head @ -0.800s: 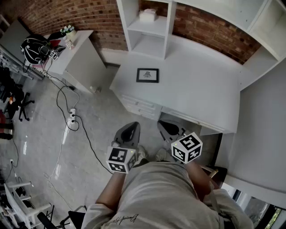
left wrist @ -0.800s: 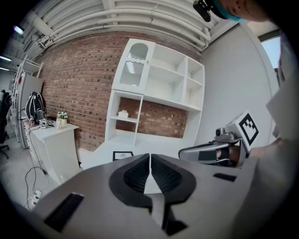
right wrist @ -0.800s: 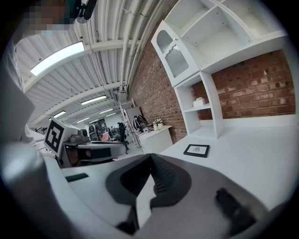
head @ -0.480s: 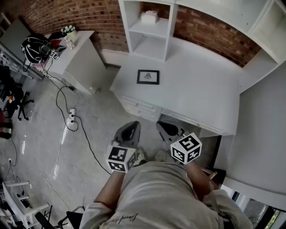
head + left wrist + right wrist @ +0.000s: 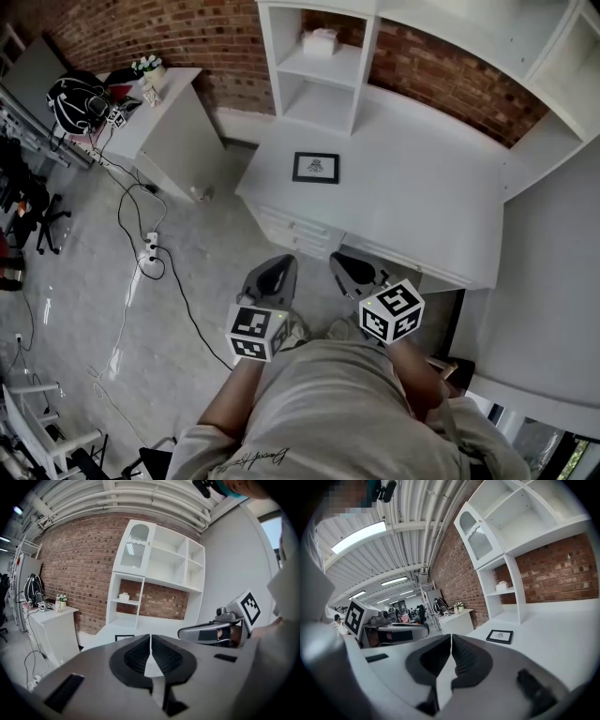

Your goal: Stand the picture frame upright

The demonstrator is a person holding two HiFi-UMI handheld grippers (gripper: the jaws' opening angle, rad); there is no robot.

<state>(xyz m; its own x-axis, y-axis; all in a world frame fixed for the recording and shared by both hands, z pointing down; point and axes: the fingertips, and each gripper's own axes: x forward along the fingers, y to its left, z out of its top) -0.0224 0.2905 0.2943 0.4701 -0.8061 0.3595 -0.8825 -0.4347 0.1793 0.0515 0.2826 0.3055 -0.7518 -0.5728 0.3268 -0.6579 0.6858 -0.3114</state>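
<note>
A small black picture frame (image 5: pixel 316 168) lies flat on the white desk (image 5: pixel 422 202), near its left front corner. It also shows in the right gripper view as the picture frame (image 5: pixel 499 636) and, partly hidden behind the jaws, in the left gripper view as the frame (image 5: pixel 123 638). My left gripper (image 5: pixel 275 273) and right gripper (image 5: pixel 349 267) hang side by side over the floor, short of the desk's front edge. Both are shut with nothing between the jaws.
White shelves (image 5: pixel 319 66) stand at the desk's back with a tissue box (image 5: pixel 321 41) on one. A white side cabinet (image 5: pixel 159 112) with a backpack (image 5: pixel 77 100) is at the left. Cables and a power strip (image 5: pixel 150 246) lie on the floor. Drawers (image 5: pixel 295 232) front the desk.
The view has shifted slightly: the desk and frame sit a little lower and further right in the picture. Both grippers stay shut and hardly move.
</note>
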